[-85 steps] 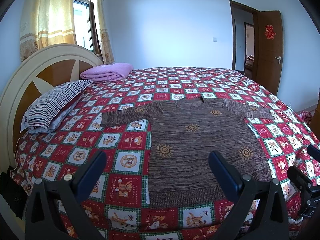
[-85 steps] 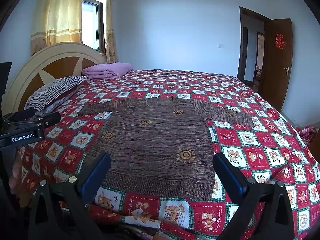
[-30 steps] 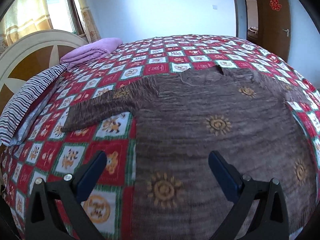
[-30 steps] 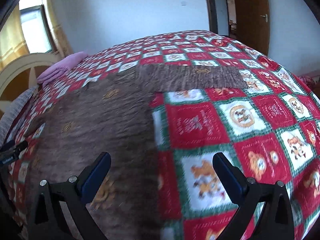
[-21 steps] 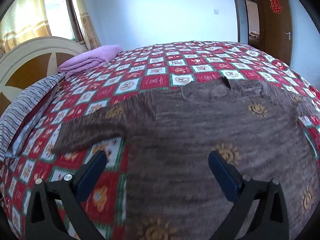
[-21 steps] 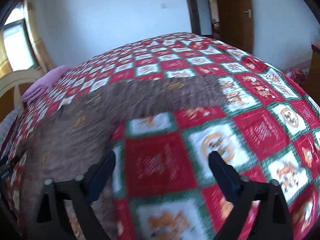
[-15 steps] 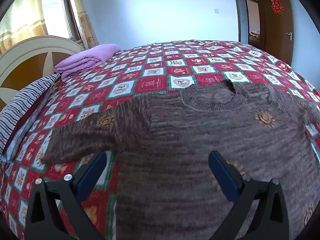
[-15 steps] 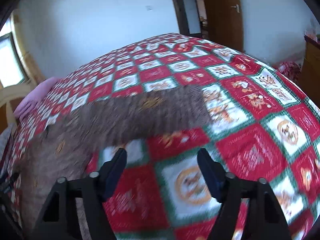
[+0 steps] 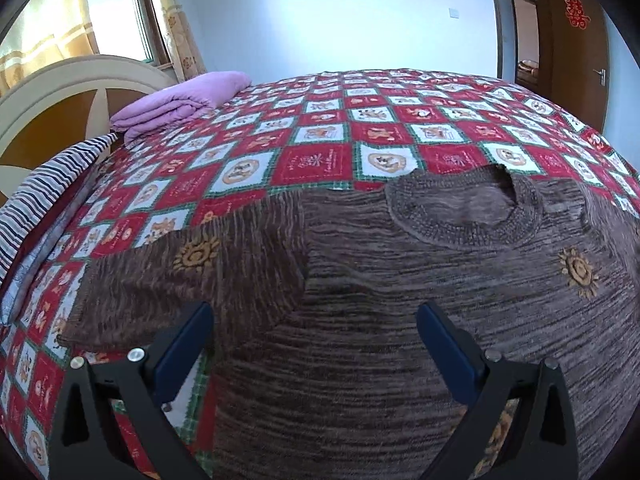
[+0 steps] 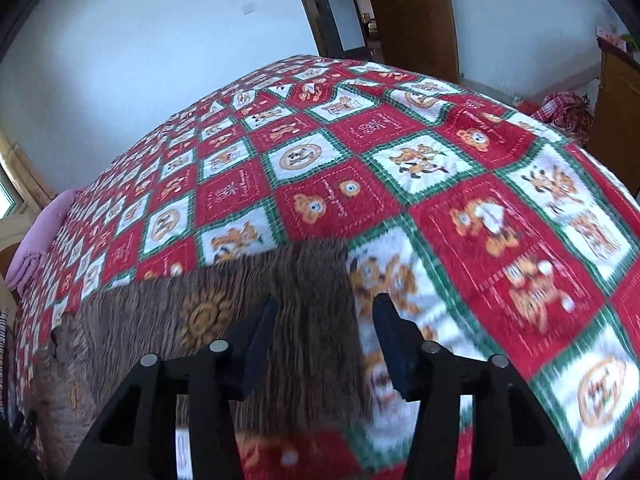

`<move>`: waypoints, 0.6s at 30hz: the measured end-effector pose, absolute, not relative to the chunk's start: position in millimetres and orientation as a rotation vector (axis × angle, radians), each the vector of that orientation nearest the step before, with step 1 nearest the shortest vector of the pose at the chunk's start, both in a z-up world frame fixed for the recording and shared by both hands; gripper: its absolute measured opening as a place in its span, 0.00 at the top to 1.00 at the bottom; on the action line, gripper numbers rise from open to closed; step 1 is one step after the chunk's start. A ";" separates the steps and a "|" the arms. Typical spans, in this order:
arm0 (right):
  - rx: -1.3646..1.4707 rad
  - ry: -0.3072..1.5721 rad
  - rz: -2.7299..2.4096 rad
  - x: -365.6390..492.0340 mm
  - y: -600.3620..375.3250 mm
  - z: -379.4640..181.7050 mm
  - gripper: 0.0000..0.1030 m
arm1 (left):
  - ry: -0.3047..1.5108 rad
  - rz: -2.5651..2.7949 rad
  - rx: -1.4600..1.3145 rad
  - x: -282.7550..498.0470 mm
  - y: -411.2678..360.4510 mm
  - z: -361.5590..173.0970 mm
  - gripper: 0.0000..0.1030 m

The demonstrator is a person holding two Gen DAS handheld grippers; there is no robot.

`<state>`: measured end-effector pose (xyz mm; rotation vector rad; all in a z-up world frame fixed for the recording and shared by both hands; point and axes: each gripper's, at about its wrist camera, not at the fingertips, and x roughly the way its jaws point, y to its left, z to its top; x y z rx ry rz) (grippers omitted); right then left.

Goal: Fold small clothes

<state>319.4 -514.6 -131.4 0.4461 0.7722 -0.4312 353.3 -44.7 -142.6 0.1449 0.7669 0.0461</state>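
A brown knitted sweater with orange sun motifs lies flat, front up, on the patchwork bedspread. Its round collar faces the far side. My left gripper is open and hovers low over the sweater's left armpit, where the left sleeve joins the body. My right gripper is open but narrowed, low over the cuff end of the right sleeve, with the cuff edge between its fingers. Neither holds cloth.
A folded purple blanket and a striped pillow lie by the rounded headboard at the left. A brown door stands open at the far right, with a wooden cabinet beside the bed.
Both grippers have dropped low and moved forward over the sweater. The left went toward the left armpit, the right swung out to the right sleeve cuff and its fingers have narrowed.
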 end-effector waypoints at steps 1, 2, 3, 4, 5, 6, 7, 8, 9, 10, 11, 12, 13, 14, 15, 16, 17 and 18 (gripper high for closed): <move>0.444 0.780 -0.424 325.7 -517.7 -133.3 0.51 | 0.767 0.047 0.147 354.1 -45.8 -143.6 0.00; 0.438 0.787 -0.423 329.7 -519.2 -134.8 0.51 | 0.769 0.047 0.148 355.1 -46.3 -145.2 0.00; 0.431 0.799 -0.418 334.6 -520.4 -137.4 0.51 | 0.774 0.050 0.147 356.3 -46.6 -147.5 0.00; 0.428 0.816 -0.412 339.1 -521.6 -141.0 0.55 | 0.781 0.055 0.145 357.7 -46.8 -149.3 0.00; 0.432 0.835 -0.406 343.4 -522.8 -145.8 0.60 | 0.788 0.064 0.144 358.7 -46.2 -151.5 0.00; 0.431 0.846 -0.400 346.1 -522.8 -148.9 0.73 | 0.799 0.077 0.138 360.5 -44.6 -153.9 0.00; 0.412 0.851 -0.393 347.8 -520.0 -150.0 0.93 | 0.809 0.081 0.130 362.1 -43.6 -155.4 0.00; 0.405 0.856 -0.378 349.5 -517.7 -150.3 0.94 | 0.822 0.085 0.116 363.8 -41.3 -157.1 0.00; 0.391 0.860 -0.375 350.2 -514.2 -149.7 0.94 | 0.828 0.087 0.110 365.1 -40.0 -158.0 0.00; 0.366 0.861 -0.380 350.4 -510.4 -147.4 0.94 | 0.832 0.085 0.107 365.6 -39.2 -158.7 0.00; 0.341 0.857 -0.381 349.9 -506.2 -143.0 0.95 | 0.836 0.080 0.106 365.3 -39.8 -160.0 0.00; 0.338 0.850 -0.371 349.5 -503.4 -138.1 0.95 | 0.840 0.075 0.107 364.8 -41.0 -161.3 0.00; 0.337 0.838 -0.361 348.4 -499.5 -131.6 0.95 | 0.843 0.068 0.108 364.3 -42.2 -162.7 0.00; 0.328 0.824 -0.354 347.6 -494.0 -123.1 0.95 | 0.846 0.059 0.106 363.9 -42.5 -164.0 0.00; 0.312 0.808 -0.346 346.8 -487.5 -114.5 0.95 | 0.848 0.056 0.104 363.7 -42.4 -164.7 0.00; 0.294 0.794 -0.336 346.5 -479.9 -105.4 0.95 | 0.849 0.054 0.098 363.6 -41.7 -164.9 0.00; 0.272 0.781 -0.325 346.9 -470.8 -95.3 0.95 | 0.848 0.047 0.090 363.5 -40.8 -164.6 0.00; 0.253 0.771 -0.312 347.9 -461.0 -85.5 0.95 | 0.847 0.043 0.082 363.4 -39.9 -164.4 0.00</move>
